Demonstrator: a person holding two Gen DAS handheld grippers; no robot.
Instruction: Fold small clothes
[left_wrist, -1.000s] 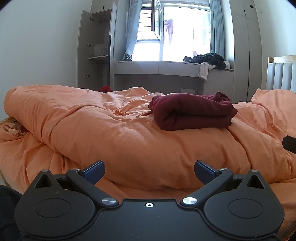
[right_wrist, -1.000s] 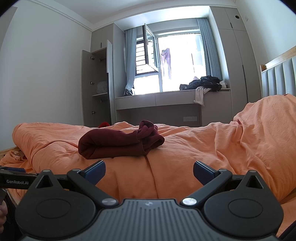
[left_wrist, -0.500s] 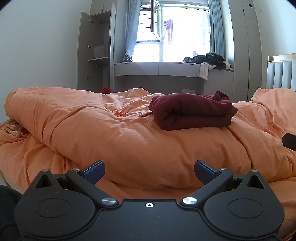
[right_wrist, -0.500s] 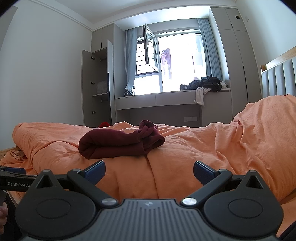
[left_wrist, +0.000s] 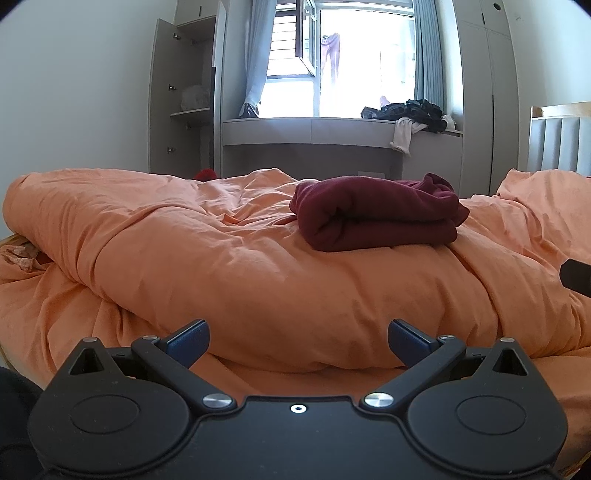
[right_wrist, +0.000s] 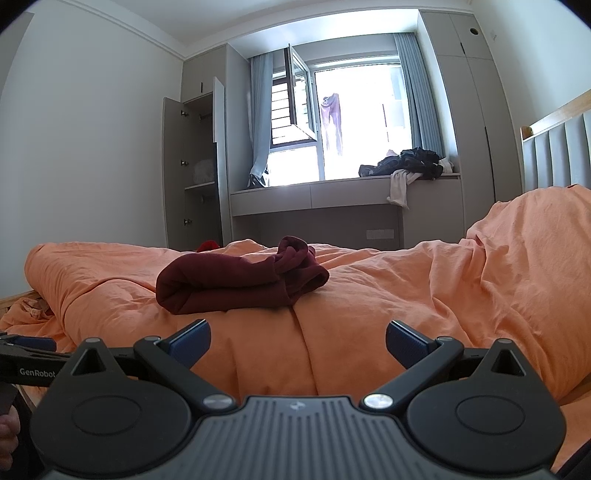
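One legible marking: "GenRobot" in white on the left gripper (right_wrist: 27, 363), lower left, right wrist view.

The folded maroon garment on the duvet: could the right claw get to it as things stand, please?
Probably yes. The right claw is open and empty, and only bare orange duvet lies between it and the folded maroon garment, which sits ahead and slightly left. It would have to travel forward first.
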